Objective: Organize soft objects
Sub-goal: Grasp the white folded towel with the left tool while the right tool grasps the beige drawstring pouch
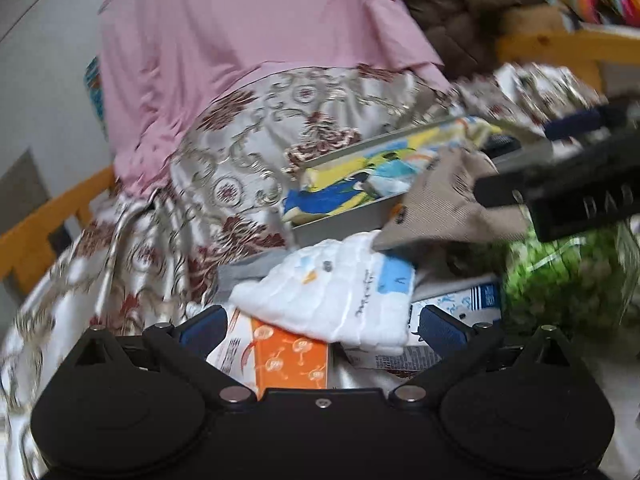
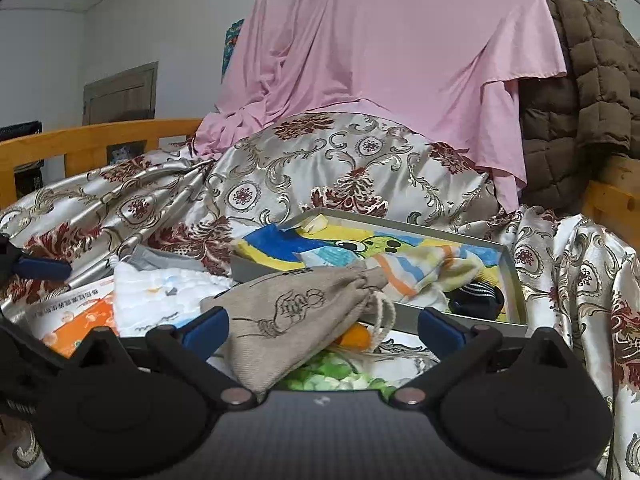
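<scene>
My right gripper (image 2: 324, 330) is open, and a beige drawstring pouch (image 2: 296, 316) with a line drawing lies slack between its blue pads, untouched by either. In the left wrist view the same pouch (image 1: 452, 200) hangs at the right gripper (image 1: 560, 176). Beyond it a grey tray (image 2: 510, 276) holds a colourful cartoon cloth (image 2: 360, 246), a pastel striped sock (image 2: 420, 272) and a dark striped sock (image 2: 476, 296). My left gripper (image 1: 322, 328) is open above a white quilted cloth (image 1: 332, 296) and an orange box (image 1: 288, 356).
Everything lies on a bed with a shiny floral cover (image 2: 340, 168) and orange wooden rails (image 2: 100, 140). A pink sheet (image 2: 400, 60) and a brown quilted jacket (image 2: 580, 80) are heaped behind. A green leafy bundle (image 1: 560, 284) and printed boxes (image 1: 460, 300) lie close by.
</scene>
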Demonstrator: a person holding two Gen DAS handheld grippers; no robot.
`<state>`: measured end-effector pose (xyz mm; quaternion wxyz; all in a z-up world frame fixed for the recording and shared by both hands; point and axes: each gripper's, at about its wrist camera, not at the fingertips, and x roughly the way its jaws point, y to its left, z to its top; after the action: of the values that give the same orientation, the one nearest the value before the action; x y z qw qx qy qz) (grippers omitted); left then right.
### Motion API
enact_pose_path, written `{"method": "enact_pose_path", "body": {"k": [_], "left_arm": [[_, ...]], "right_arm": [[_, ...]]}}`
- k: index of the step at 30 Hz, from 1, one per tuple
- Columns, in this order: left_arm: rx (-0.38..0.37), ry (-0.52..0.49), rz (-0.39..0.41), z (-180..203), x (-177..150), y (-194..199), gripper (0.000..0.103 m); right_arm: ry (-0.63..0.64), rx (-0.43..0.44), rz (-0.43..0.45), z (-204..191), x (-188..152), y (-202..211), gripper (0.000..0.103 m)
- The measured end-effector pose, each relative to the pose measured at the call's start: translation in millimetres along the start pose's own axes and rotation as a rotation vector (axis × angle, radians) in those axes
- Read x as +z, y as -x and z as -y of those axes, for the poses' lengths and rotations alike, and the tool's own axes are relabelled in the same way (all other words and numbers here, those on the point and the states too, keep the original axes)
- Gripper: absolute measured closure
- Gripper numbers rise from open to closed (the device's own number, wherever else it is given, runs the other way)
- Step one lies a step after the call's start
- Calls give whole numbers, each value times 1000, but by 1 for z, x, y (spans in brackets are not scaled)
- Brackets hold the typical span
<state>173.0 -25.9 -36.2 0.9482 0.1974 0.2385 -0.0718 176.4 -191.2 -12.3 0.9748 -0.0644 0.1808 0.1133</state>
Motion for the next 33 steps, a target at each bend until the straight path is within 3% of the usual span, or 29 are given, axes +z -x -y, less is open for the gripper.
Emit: {"method": "enact_pose_path", "body": {"k": [13,26,33], "left_arm": [[-103,-357,-49,18,6,-12,2],[-167,-551,-110,2,17,-27,4],[-207,-551,-131,-4,30,-31,6]], "right_arm": [[-12,43,-7,7,3,-7,10],[-2,104,-46,0,-1,-14,18],[-13,114,-63,0,-3,-16,22]]}}
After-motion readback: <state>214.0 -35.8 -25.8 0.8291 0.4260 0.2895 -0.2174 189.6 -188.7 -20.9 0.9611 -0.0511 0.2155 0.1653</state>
